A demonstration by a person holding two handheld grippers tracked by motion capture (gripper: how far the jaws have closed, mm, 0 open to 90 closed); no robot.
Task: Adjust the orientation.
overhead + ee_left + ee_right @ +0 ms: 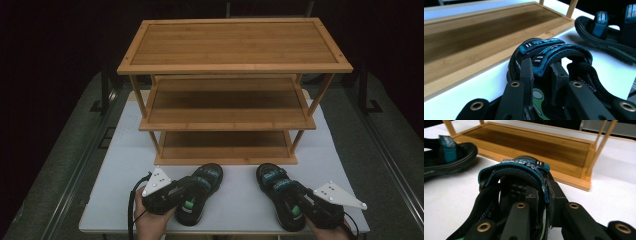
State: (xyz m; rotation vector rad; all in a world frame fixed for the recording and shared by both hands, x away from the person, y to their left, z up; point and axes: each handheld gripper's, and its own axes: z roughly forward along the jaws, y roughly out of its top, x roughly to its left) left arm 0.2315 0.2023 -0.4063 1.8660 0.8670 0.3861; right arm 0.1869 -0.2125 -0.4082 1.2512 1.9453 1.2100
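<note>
Sandals, one per hand-held gripper, lie on the white tabletop point(235, 197) just in front of the wooden rack point(234, 90). Left hand-held gripper point(542, 75) is clamped on the left sandal point(200, 192) strap; right hand-held gripper point(544, 195) pinches the right sandal point(280, 197) strap. Lift both level, keeping soles clear of the rack's bottom shelf point(225, 146) lip, beyond.

**Tabletop and what sits on it**

White tabletop point(125, 165), edges framed by dark floor. Three-tier wooden shelf rack point(235, 45) stands on its far half, all tiers bare. Two black-and-teal sandals lie in front of the rack: left sandal point(205, 187), right sandal point(275, 185), well apart.
</note>
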